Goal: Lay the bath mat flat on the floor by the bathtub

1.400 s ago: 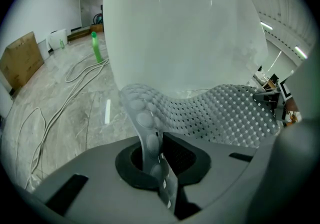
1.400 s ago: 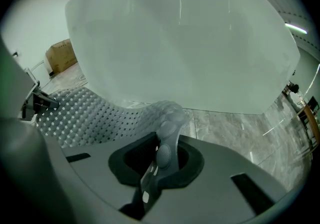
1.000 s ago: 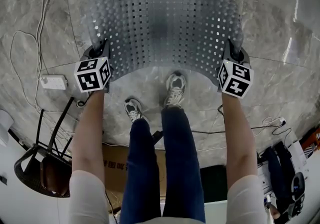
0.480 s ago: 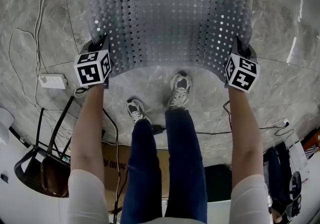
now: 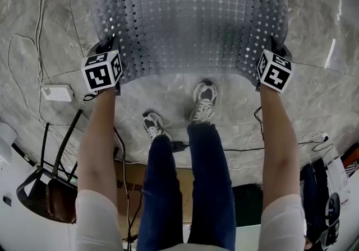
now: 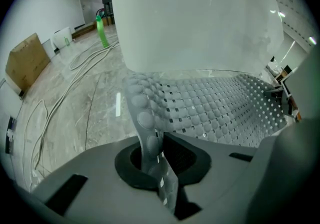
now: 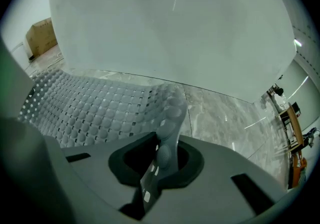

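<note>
A grey translucent bath mat [image 5: 190, 23] with rows of small square holes hangs stretched between my two grippers, above the marble floor and in front of the white bathtub wall [image 6: 195, 18]. My left gripper [image 5: 110, 49] is shut on the mat's near left corner [image 6: 150, 138]. My right gripper [image 5: 274, 49] is shut on the near right corner [image 7: 167, 128]. The mat's far edge curves down toward the foot of the tub [image 7: 170, 23]. Both gripper views show the mat's bumpy underside running away from the jaws.
The person's two feet [image 5: 179, 111] stand on the floor just behind the mat. A white power strip [image 5: 58, 93] and cables lie at left, a black chair [image 5: 47, 182] at lower left, a cardboard box [image 6: 25, 63] and green bottle [image 6: 102, 30] farther off.
Both grippers have sunk and moved forward toward the tub with the mat held between them. The mat now reaches farther up the picture and looks flatter.
</note>
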`<action>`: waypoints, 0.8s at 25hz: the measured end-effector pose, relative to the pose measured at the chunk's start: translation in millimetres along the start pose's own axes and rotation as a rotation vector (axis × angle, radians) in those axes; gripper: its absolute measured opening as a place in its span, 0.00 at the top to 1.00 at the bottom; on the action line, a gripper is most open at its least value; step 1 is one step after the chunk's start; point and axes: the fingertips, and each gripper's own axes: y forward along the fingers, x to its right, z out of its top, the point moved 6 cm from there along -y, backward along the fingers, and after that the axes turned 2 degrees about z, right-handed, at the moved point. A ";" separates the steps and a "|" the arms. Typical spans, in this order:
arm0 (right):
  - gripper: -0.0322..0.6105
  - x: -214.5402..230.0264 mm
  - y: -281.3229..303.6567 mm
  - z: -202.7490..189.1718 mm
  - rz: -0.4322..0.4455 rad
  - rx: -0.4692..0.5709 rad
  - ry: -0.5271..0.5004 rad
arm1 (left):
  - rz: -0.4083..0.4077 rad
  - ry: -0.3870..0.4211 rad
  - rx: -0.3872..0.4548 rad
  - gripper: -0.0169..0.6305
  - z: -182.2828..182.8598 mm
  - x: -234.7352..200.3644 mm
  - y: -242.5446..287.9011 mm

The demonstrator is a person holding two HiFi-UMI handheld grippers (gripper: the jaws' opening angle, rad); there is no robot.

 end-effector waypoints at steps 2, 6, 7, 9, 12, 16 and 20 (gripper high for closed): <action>0.89 0.6 4.9 -2.8 -0.010 -0.006 -0.008 | 0.010 0.008 -0.007 0.90 -2.0 -1.4 5.6; 0.89 5.0 15.1 -8.9 -0.026 -0.017 -0.021 | 0.028 0.012 -0.021 0.90 -5.3 -5.5 16.6; 0.89 5.9 17.4 -9.9 -0.029 -0.019 -0.024 | 0.030 0.011 -0.024 0.90 -5.8 -6.7 18.9; 0.89 6.9 21.9 -12.0 -0.035 -0.025 -0.033 | 0.037 0.007 -0.028 0.90 -7.2 -9.1 23.2; 0.89 8.7 28.1 -16.1 -0.045 -0.033 -0.046 | 0.046 0.010 -0.033 0.90 -10.1 -11.1 29.2; 0.88 11.7 34.0 -19.0 -0.061 -0.039 -0.057 | 0.059 0.018 -0.042 0.90 -11.4 -12.9 35.5; 0.88 15.7 40.5 -23.5 -0.045 -0.043 -0.012 | 0.065 0.004 -0.051 0.90 -13.7 -15.7 42.1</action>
